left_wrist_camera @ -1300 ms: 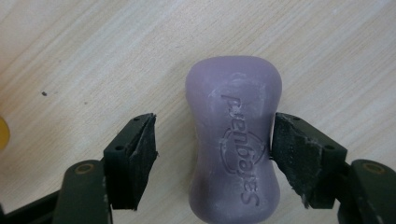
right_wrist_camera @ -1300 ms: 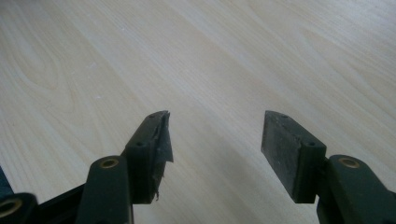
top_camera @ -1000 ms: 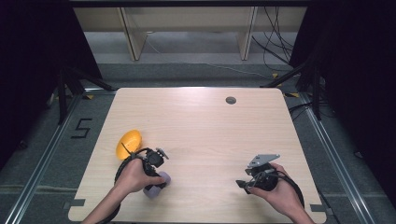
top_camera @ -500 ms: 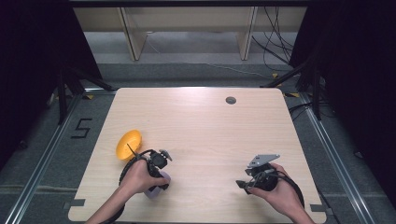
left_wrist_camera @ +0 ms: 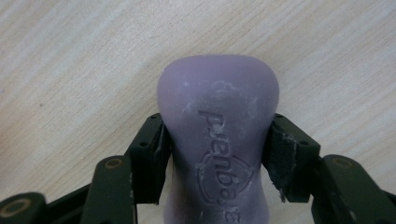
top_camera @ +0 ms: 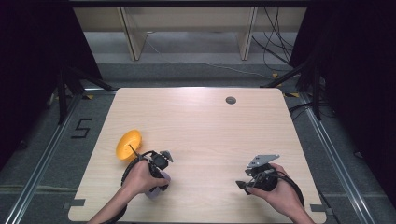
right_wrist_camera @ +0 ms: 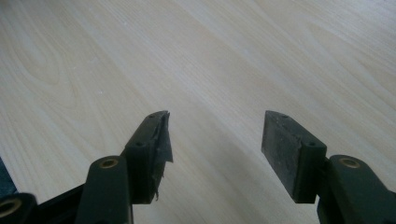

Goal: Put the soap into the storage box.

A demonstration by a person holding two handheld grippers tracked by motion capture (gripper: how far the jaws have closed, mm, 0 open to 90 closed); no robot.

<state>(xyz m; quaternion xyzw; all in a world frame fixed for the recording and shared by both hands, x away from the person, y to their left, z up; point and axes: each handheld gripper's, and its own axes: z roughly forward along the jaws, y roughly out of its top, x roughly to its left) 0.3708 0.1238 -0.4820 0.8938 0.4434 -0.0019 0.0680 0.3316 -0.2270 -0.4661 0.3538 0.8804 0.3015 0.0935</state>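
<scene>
Left gripper view: a purple soap bar (left_wrist_camera: 218, 140) with embossed lettering is seen clamped between the two black jaws of the left gripper (left_wrist_camera: 218, 156), whose pads press on its narrowed waist from both sides; the jaws have just been closing onto it. The bar's rounded end projects beyond the jaw tips, with the light wooden table (left_wrist_camera: 70, 60) behind it.

In the high view, the left gripper (top_camera: 158, 179) is held near the table's front left part, and the pale purple bar (top_camera: 156, 190) is partly covered by the hand (top_camera: 139, 177) that grasps the gripper. Just beyond that hand, near the left edge, an orange bowl (top_camera: 128, 144) is seen tilted on its side, close to the gripper but apart from the bar.

At the front right, the right gripper (top_camera: 246, 185) is held low over the table in the other hand (top_camera: 279, 191), with its grey three-cornered plate on top. In the right gripper view its jaws (right_wrist_camera: 215, 140) are seen standing apart, with nothing but bare wood between them.

Farther off, a small dark round hole (top_camera: 230, 100) is set in the tabletop near the far edge.
</scene>
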